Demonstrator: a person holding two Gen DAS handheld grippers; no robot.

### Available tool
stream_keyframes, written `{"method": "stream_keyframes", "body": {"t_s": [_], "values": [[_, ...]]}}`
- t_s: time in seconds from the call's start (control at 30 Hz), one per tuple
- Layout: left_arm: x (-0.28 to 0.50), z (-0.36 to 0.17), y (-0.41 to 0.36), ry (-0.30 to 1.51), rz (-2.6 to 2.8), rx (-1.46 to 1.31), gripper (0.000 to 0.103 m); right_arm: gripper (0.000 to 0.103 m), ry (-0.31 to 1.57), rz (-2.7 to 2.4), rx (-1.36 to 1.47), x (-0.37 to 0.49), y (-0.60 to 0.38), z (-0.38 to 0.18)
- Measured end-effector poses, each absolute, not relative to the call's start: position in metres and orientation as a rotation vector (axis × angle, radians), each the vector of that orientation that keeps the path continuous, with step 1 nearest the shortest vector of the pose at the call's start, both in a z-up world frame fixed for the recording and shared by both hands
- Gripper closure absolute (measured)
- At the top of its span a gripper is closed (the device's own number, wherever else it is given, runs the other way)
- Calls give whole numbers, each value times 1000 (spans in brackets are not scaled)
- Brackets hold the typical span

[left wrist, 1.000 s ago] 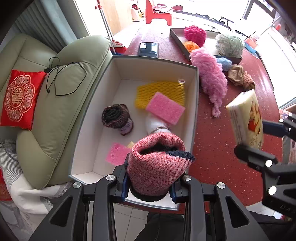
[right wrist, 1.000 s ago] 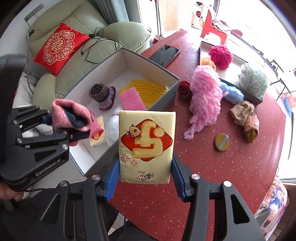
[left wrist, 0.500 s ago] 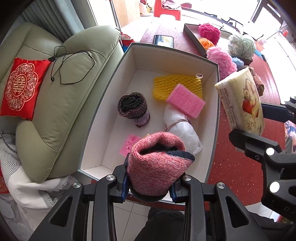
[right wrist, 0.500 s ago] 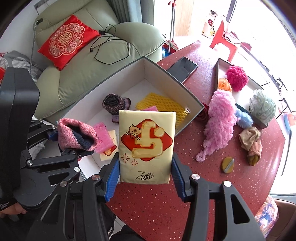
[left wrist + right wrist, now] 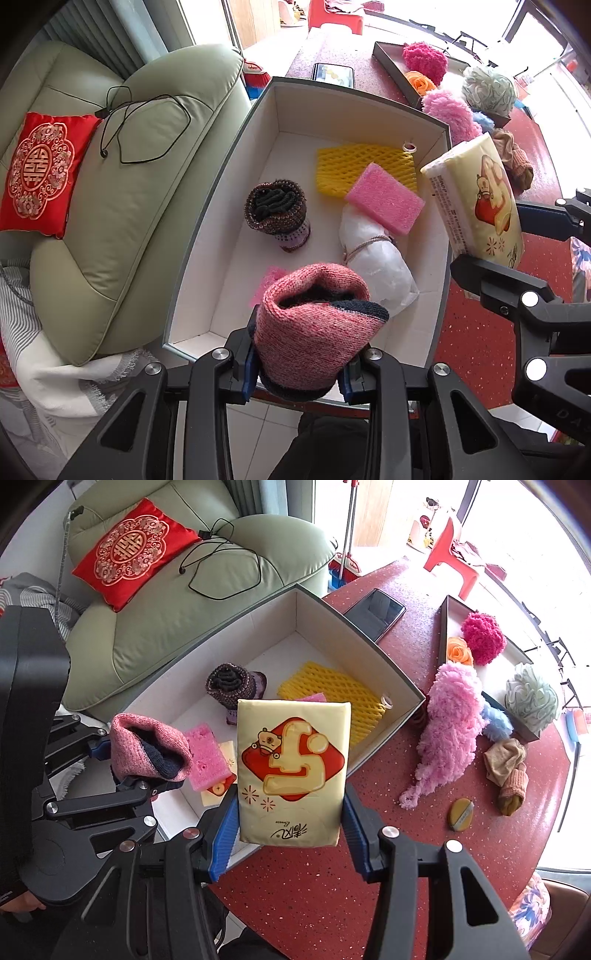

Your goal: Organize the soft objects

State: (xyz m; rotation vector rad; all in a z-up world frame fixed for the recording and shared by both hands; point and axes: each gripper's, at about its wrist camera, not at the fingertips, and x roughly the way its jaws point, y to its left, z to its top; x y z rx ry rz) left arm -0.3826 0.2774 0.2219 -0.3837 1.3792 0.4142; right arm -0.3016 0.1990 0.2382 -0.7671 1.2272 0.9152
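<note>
My left gripper is shut on a rolled pink knit sock, held over the near end of the grey box with a white inside. My right gripper is shut on a yellow tissue pack above the box's right wall; the pack also shows in the left wrist view. Inside the box lie a dark rolled sock, a yellow foam net, a pink sponge, a white tied bag and a second pink sponge.
On the red table lie a pink fluffy piece, tan socks, a round pad and a phone. A tray holds a magenta pom, an orange flower and a green puff. A green sofa with a red cushion flanks the box.
Both grippers have shifted with their loads toward the sofa side, so the sock now hangs over the box's near end and the tissue pack over its right wall. Both grips are unchanged.
</note>
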Motion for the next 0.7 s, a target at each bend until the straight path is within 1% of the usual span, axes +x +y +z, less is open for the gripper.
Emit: {"method": "stream_keyframes", "body": {"t_s": [0.7], "values": [[-363, 220, 289, 1384, 415, -408, 69, 48, 1239, 913, -755, -283, 207, 233]]}}
